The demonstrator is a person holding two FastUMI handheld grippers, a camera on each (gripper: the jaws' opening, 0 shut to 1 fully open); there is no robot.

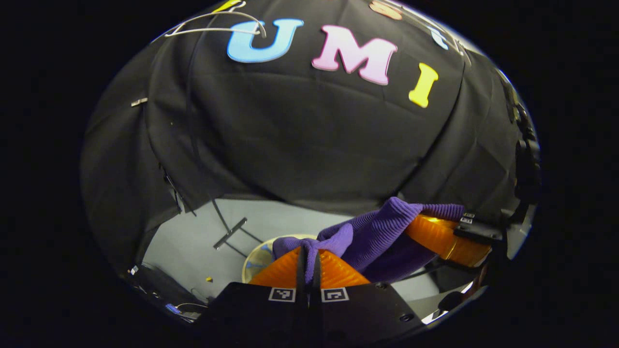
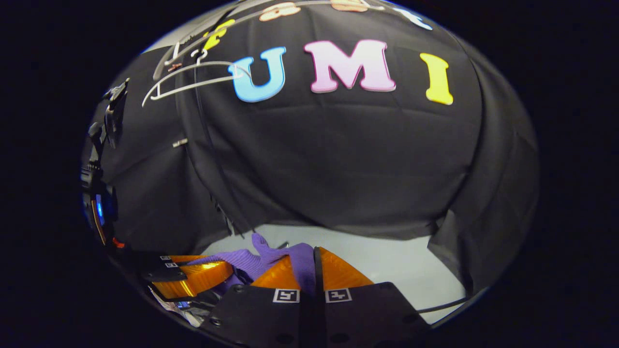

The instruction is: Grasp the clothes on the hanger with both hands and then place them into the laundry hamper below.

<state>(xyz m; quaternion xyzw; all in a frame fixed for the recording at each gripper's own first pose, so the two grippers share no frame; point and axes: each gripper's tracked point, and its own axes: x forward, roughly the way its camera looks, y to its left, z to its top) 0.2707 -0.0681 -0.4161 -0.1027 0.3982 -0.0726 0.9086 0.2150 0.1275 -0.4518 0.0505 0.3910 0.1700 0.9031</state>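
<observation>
Left tongs clamped on purple garment, right tongs clamped on it too, hamper below, bare hanger up left

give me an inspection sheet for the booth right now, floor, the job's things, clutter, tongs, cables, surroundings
Surface: pale grey floor.
Job's things: purple knit garment off the hanger, stretched between both tongs; white wire hanger bare, up on the wall; round hamper rim below the garment.
Clutter: small yellow bit and a grey bar on the floor.
Tongs: left tongs shut on the garment; right tongs shut on the garment.
Cables: thin dark lines across the floor; a cable at the floor's edge.
Surroundings: black cloth wall.
</observation>
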